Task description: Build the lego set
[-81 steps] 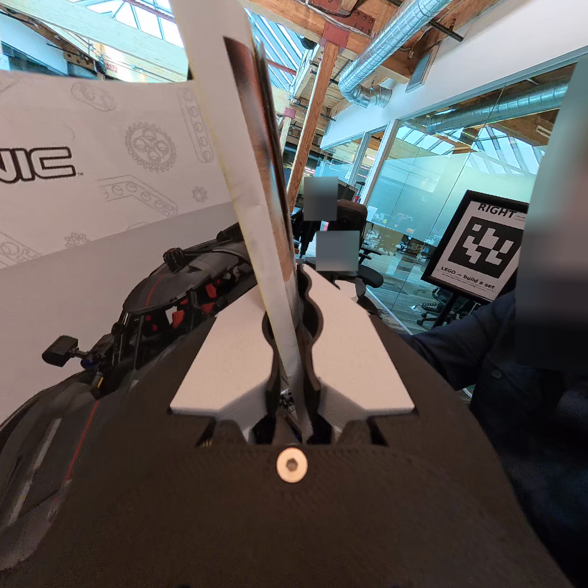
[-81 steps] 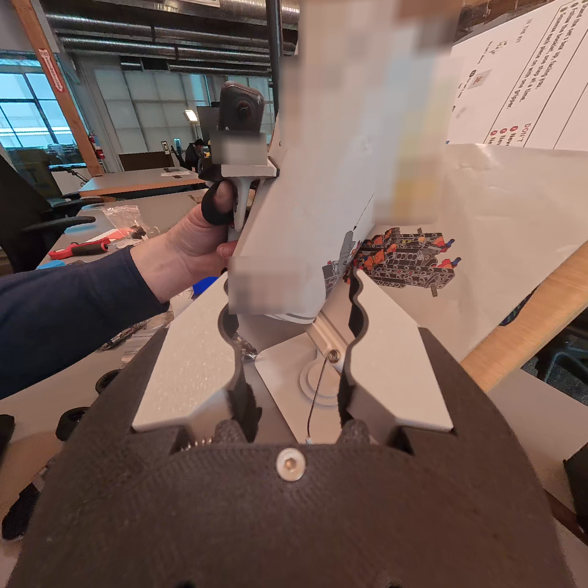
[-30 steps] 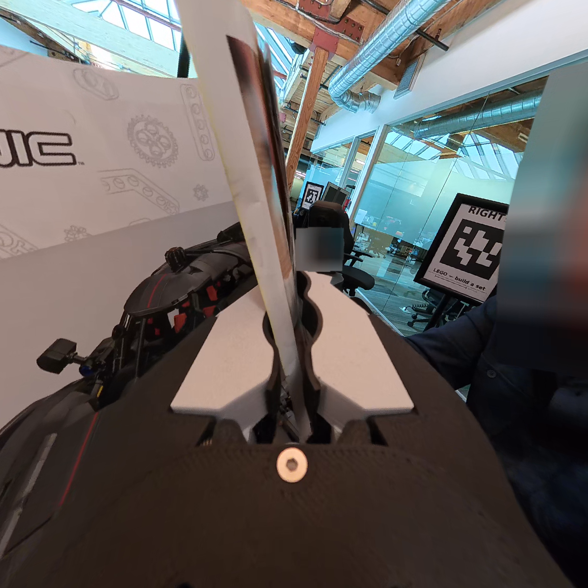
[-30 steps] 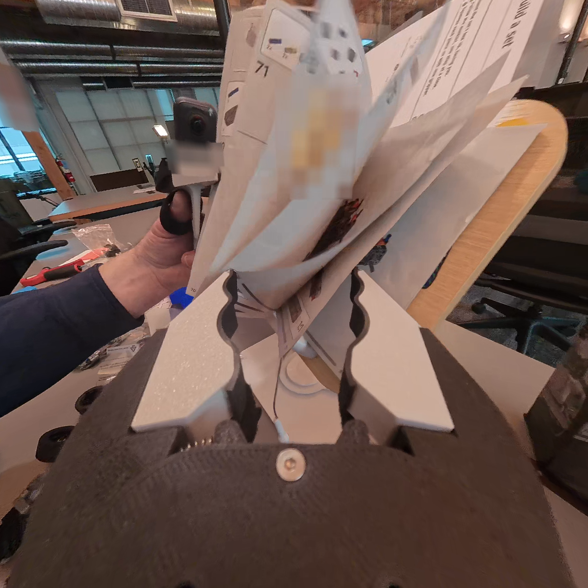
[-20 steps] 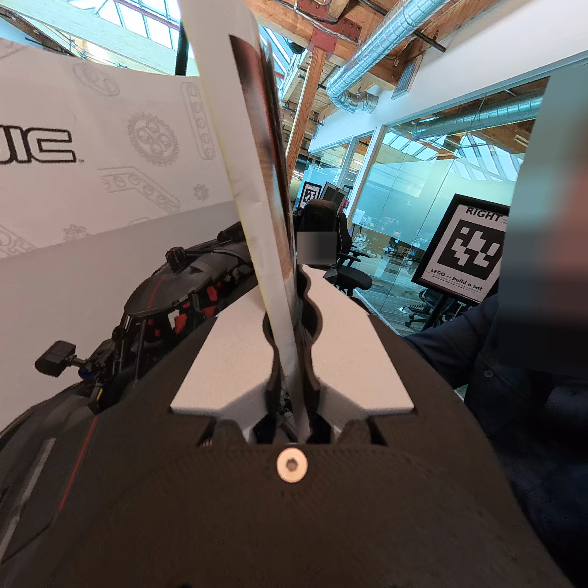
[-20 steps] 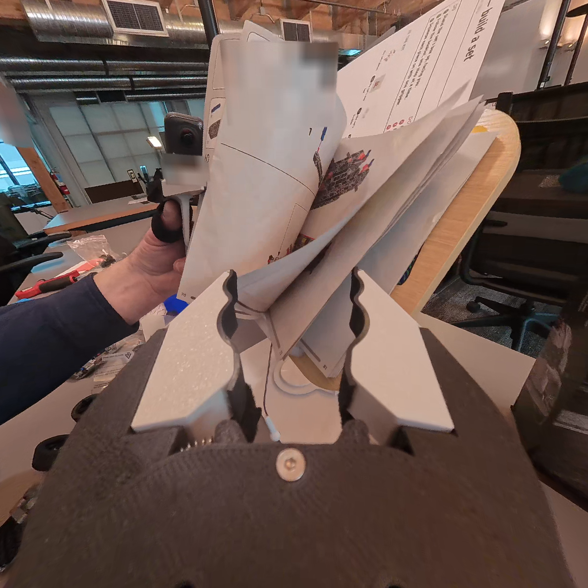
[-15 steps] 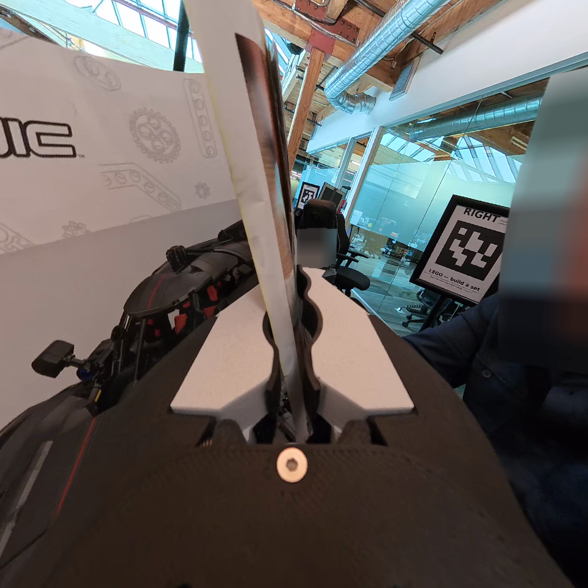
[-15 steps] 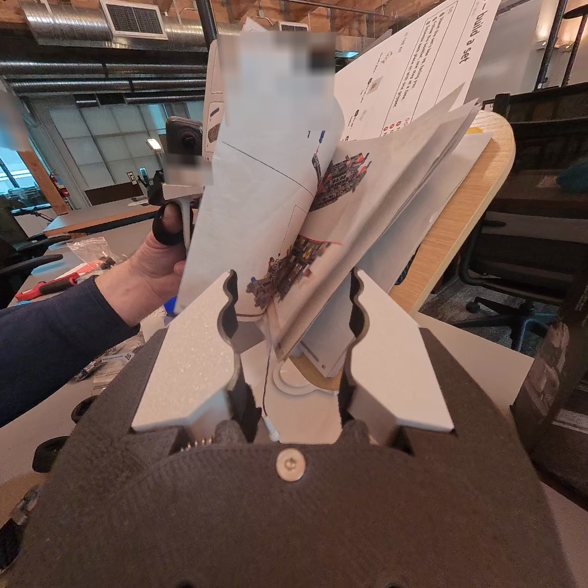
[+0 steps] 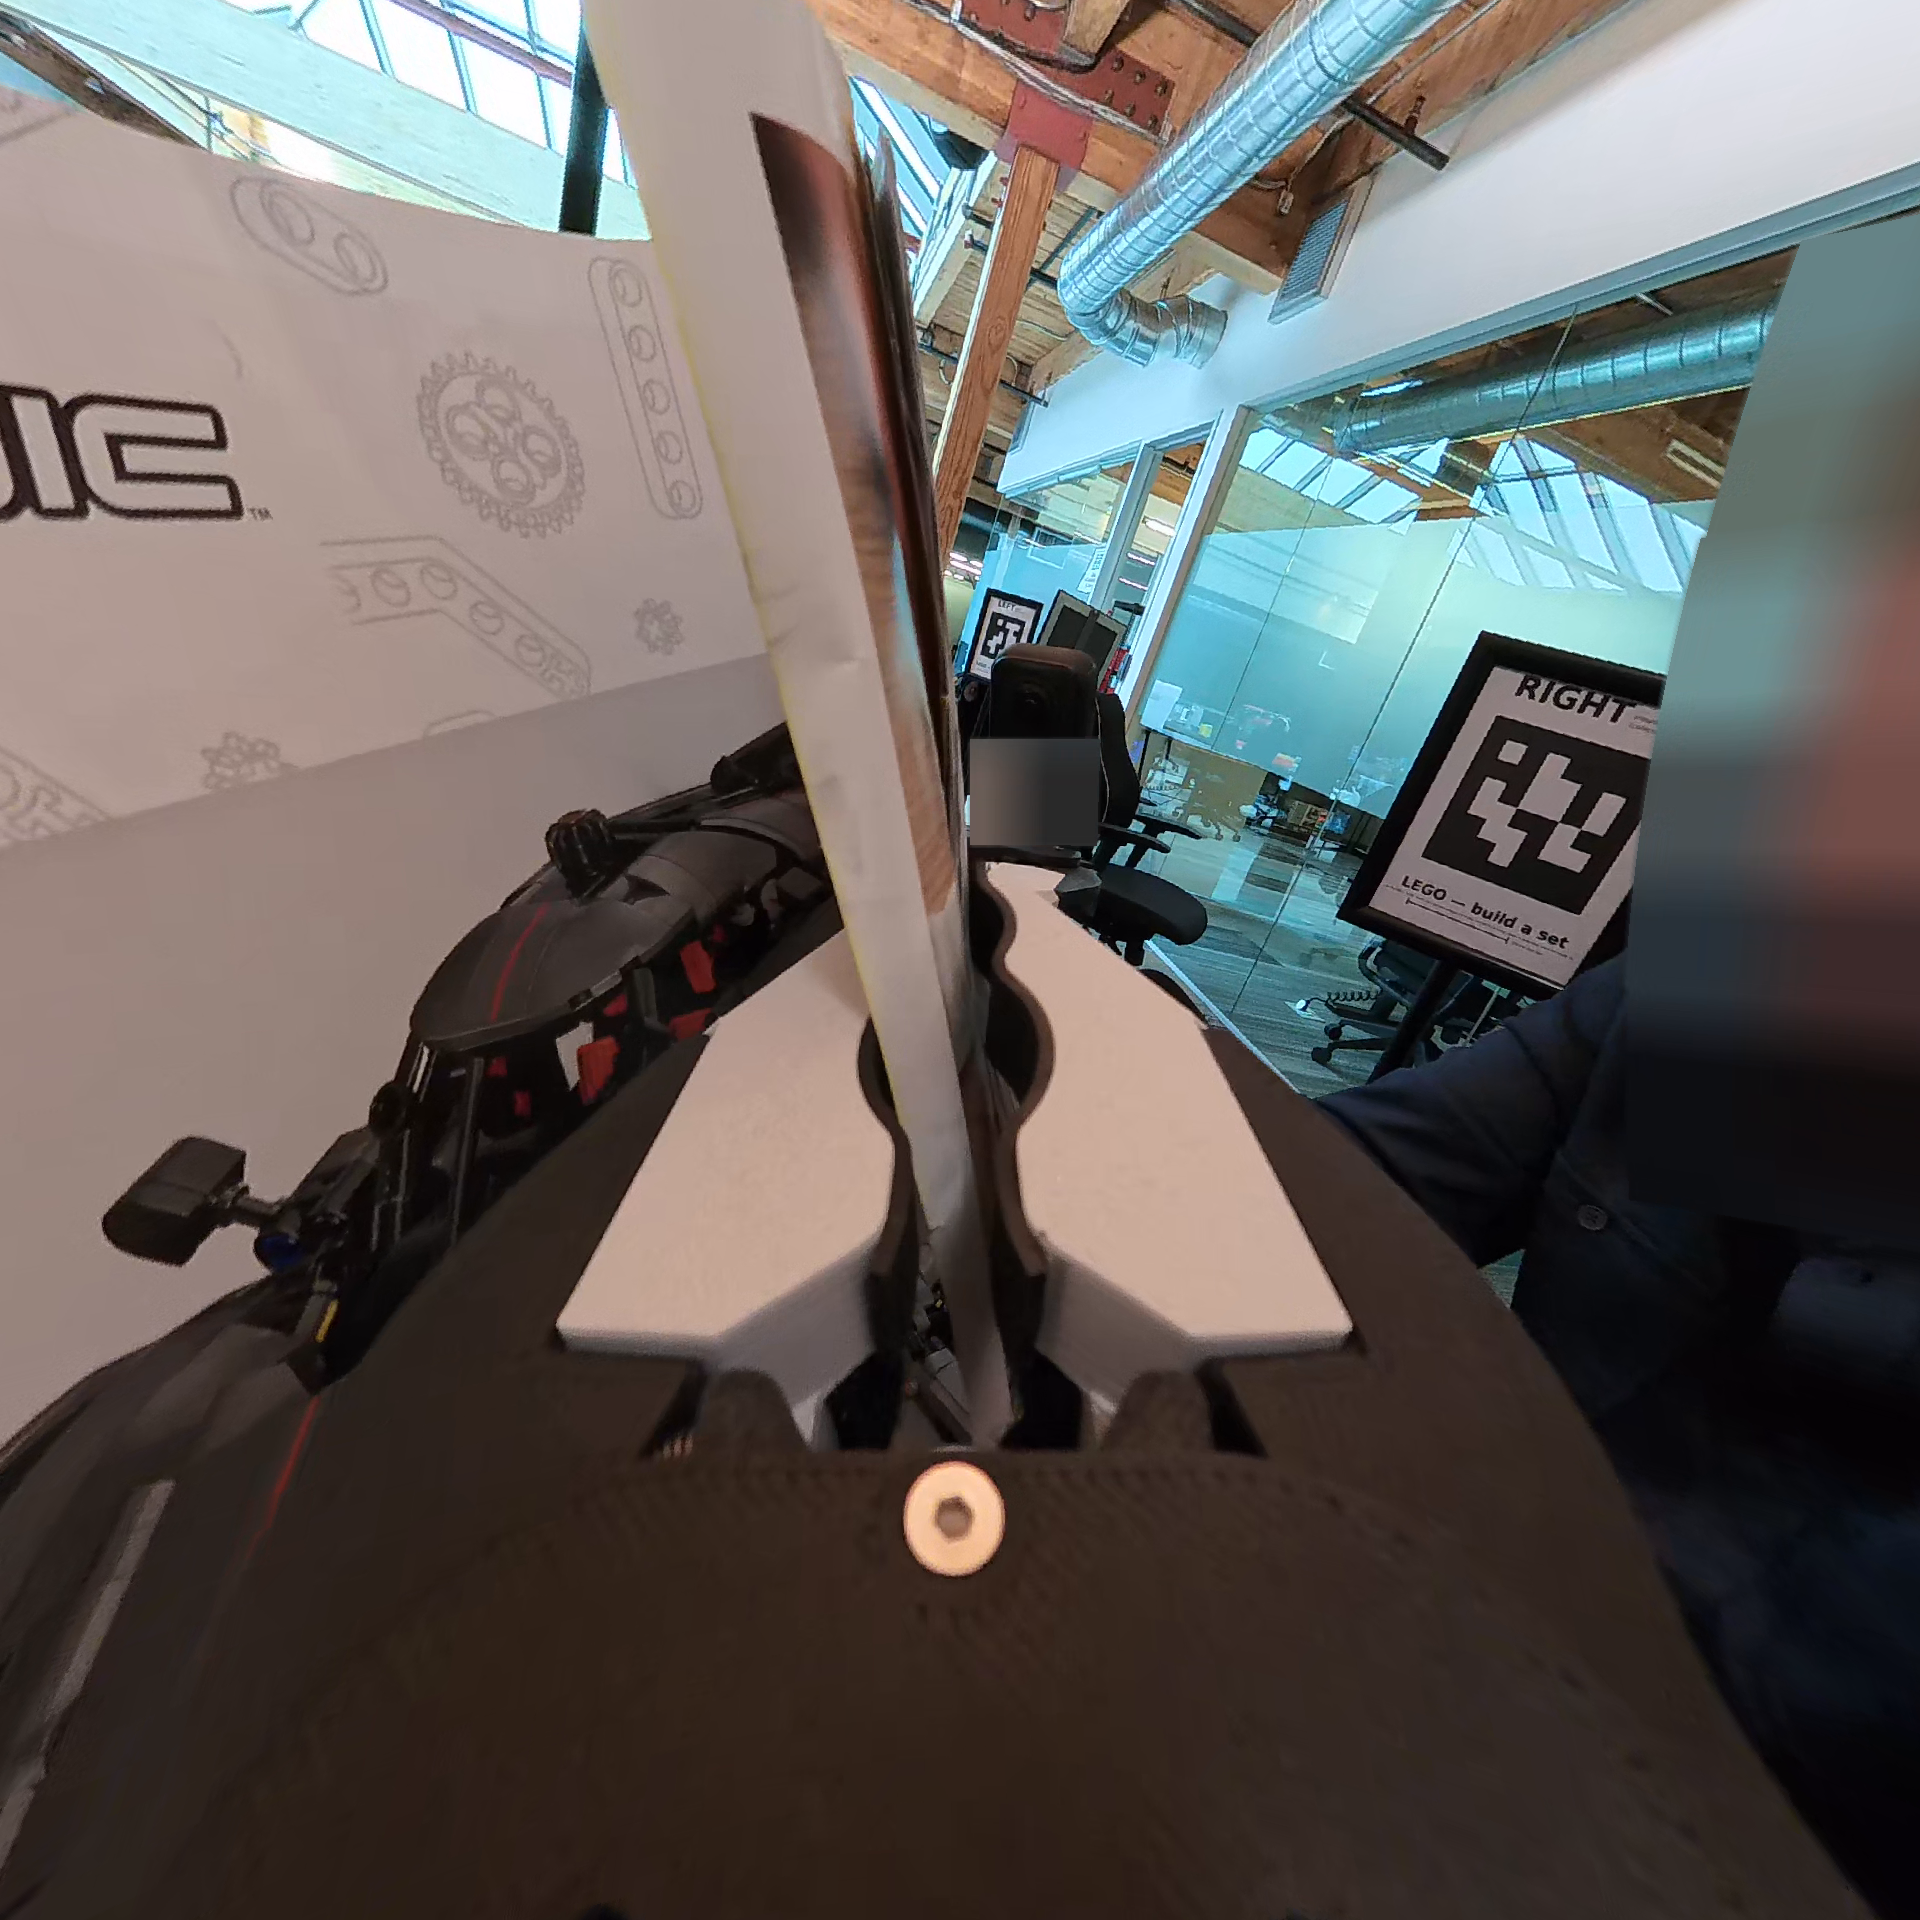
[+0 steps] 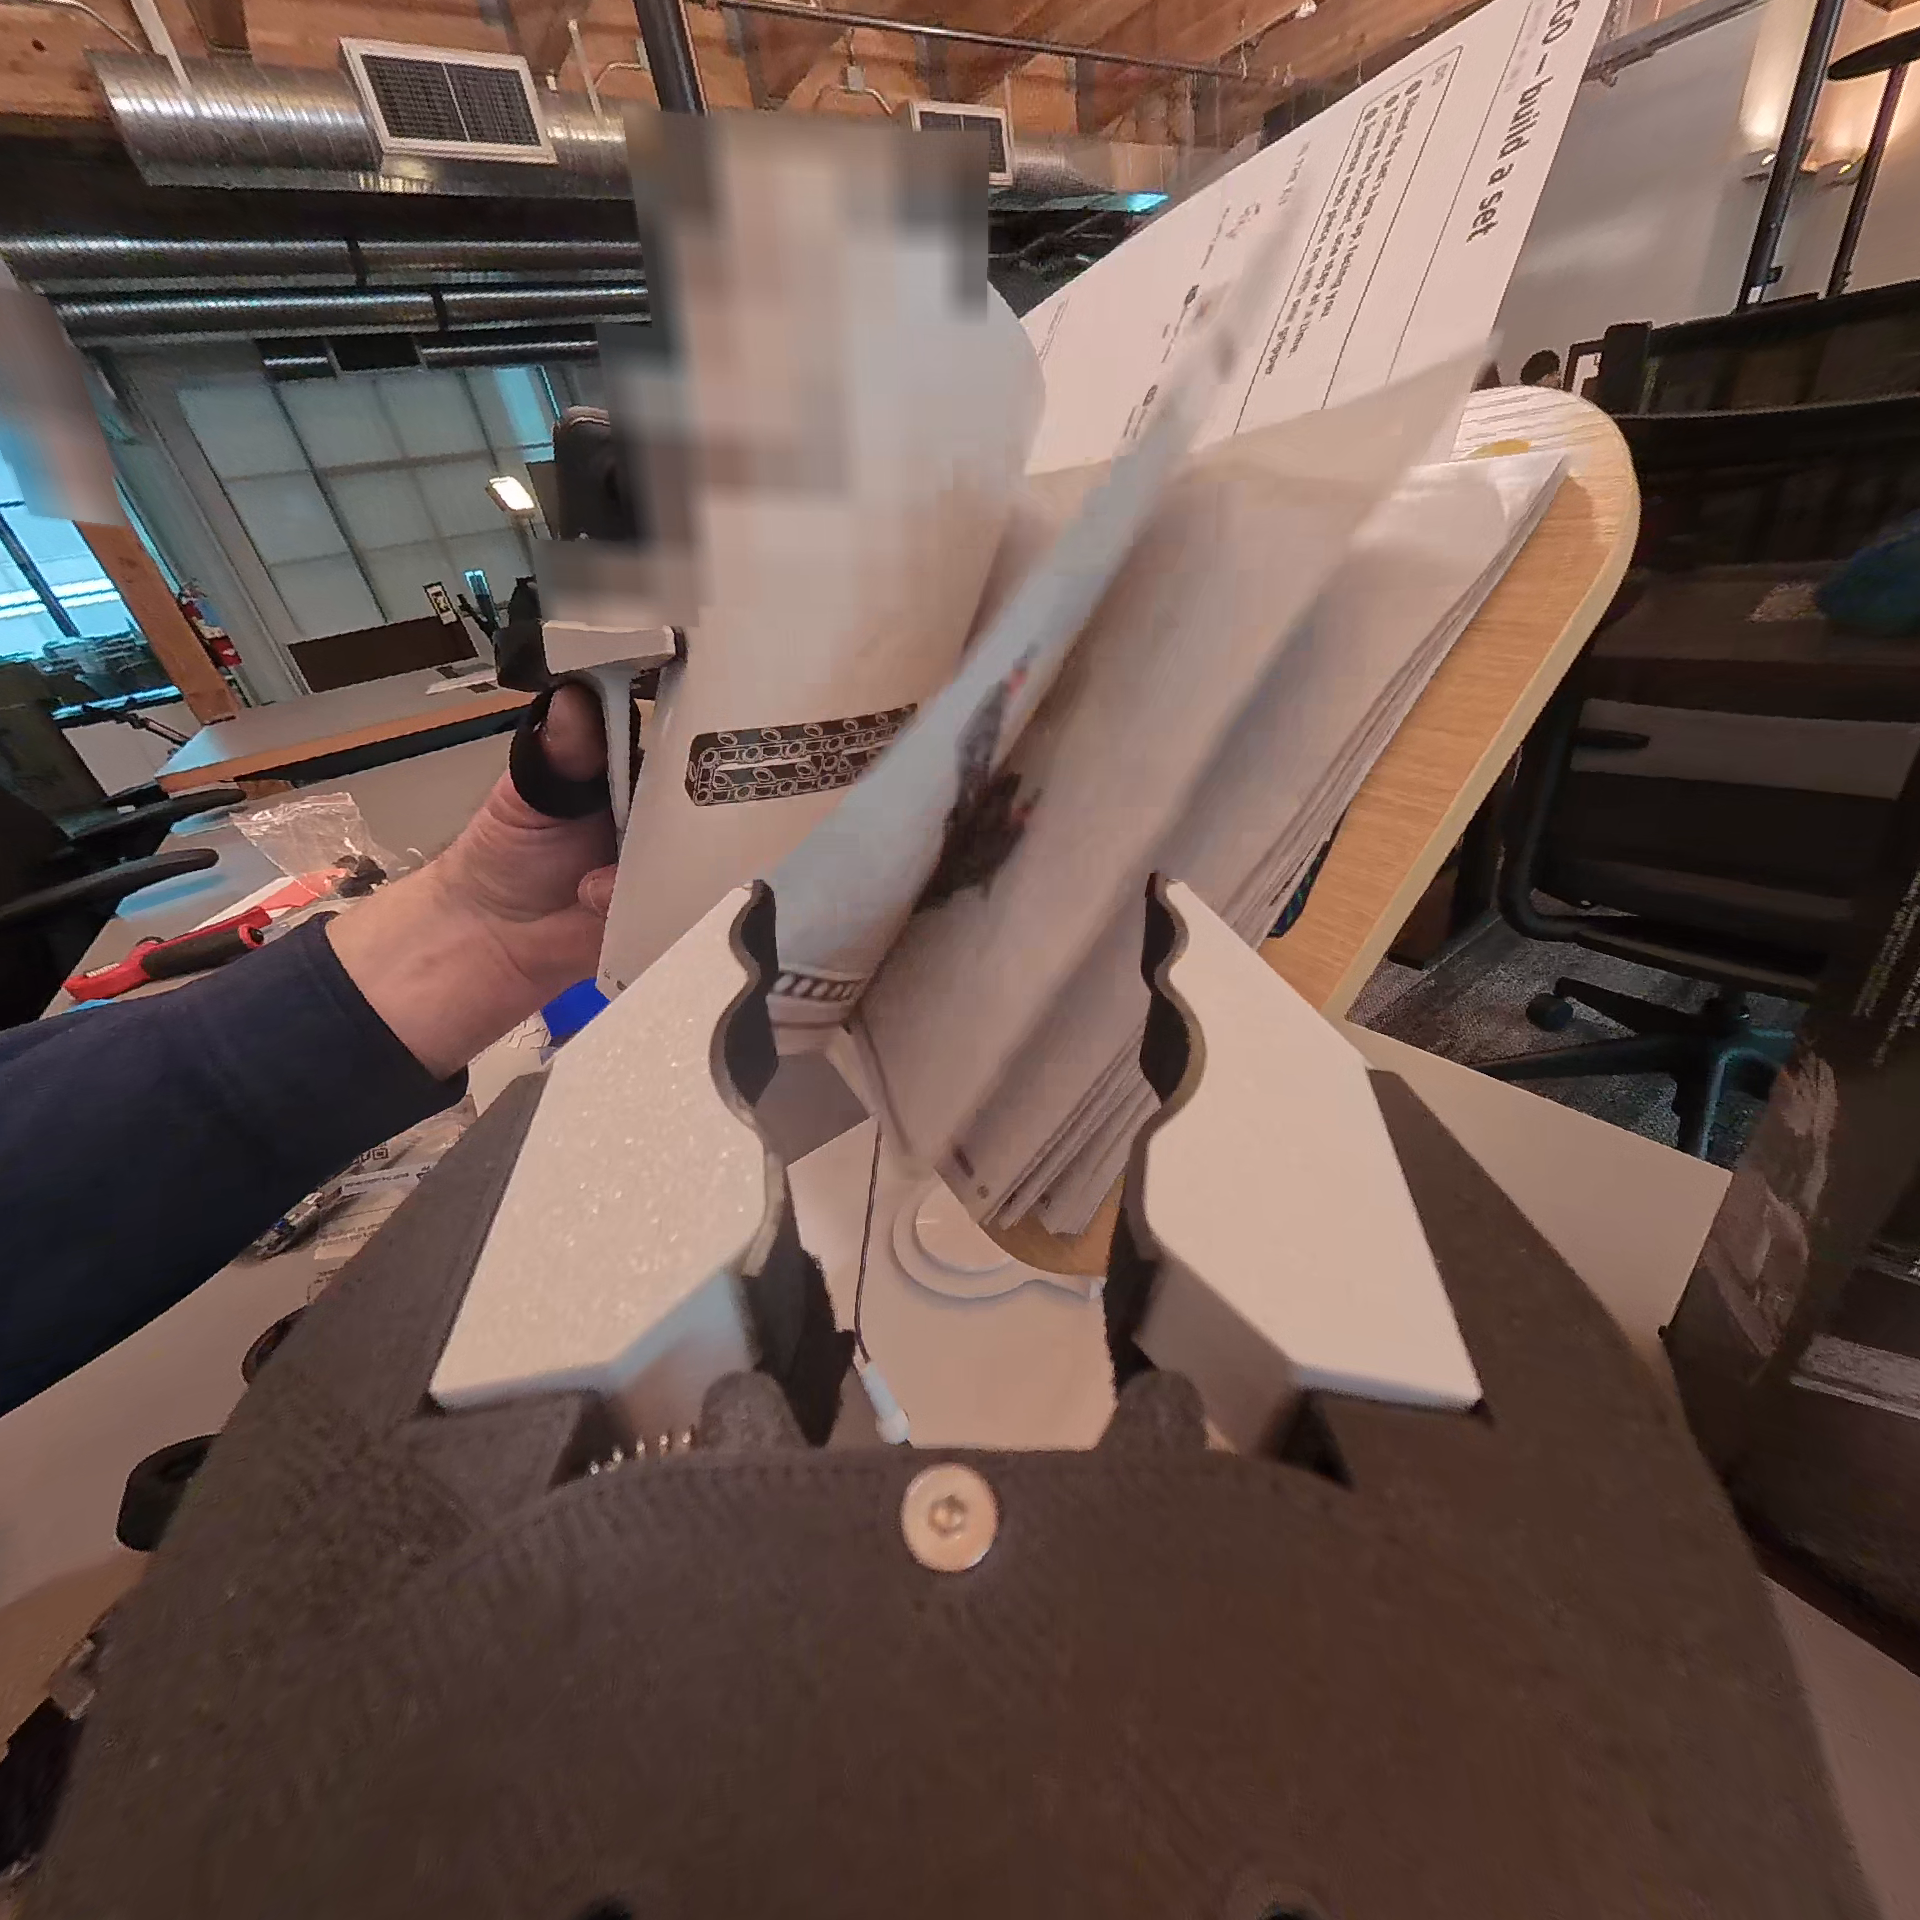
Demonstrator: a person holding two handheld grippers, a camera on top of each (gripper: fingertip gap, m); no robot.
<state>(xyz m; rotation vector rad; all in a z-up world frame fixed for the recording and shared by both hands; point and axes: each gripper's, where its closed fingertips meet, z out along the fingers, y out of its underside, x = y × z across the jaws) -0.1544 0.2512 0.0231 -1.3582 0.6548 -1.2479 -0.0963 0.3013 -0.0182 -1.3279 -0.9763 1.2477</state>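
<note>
Right wrist view: the instruction booklet (image 10: 1039, 831) stands on a tilted wooden board (image 10: 1475, 748) above the table (image 10: 1507, 1164). Since a second ago its fanned pages have fallen toward the right-hand stack, and a page with a long beam drawing now faces out. The right hand-held gripper (image 10: 956, 1039) stands spread, pinching nothing, with the booklet's lower edge between its fingers. The left hand-held gripper (image 9: 951, 1049) is pressed together on the left cover and pages and has held that pinch throughout.

Judgement: the step in hand is finding the right build page — no part placement has begun here.

The lego model (image 9: 582, 966) — a black car with red accents — lies to the left of the left gripper in the left wrist view, against a white printed backdrop (image 9: 312, 468).

Limits of view:
- The moving pages are blurred; the step drawings cannot be read off.
- A mosaic patch covers the upper part of the front page.
- The model's lower body is cut off by the gripper housing.
- Bagged parts (image 10: 312, 842) and a red tool (image 10: 166, 956) on the table are too small to identify further.
</note>
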